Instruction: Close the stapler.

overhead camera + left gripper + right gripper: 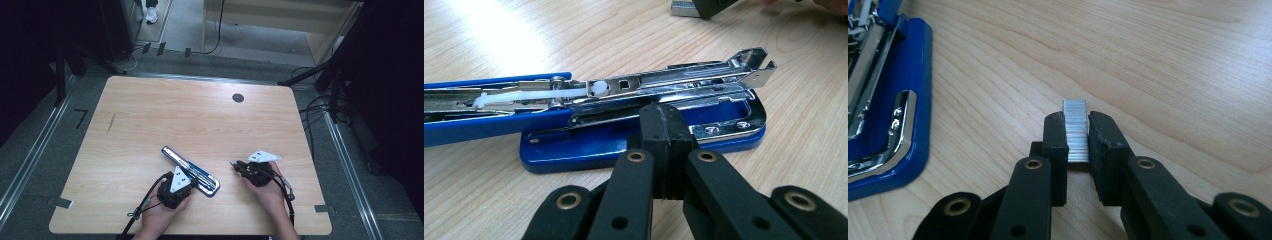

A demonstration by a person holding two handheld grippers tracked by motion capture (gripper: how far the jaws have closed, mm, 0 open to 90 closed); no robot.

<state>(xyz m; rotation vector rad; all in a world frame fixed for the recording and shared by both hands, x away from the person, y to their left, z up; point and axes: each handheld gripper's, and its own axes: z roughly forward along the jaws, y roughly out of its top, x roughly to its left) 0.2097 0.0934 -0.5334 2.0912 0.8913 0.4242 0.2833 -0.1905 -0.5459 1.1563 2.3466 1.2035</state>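
On the wooden worktop [150, 115] the left gripper [663, 131], jaws together, steadies the opened blue stapler [634, 107] while the right gripper [1076, 136], jaws clamped on a staple strip [1075, 131], must next seat it in the channel.

Closed left gripper [663, 125] against opened blue stapler [634, 107] on table [499, 30]

text: none legible | stapler [644, 125]: stamped marks on metal plate too small to read
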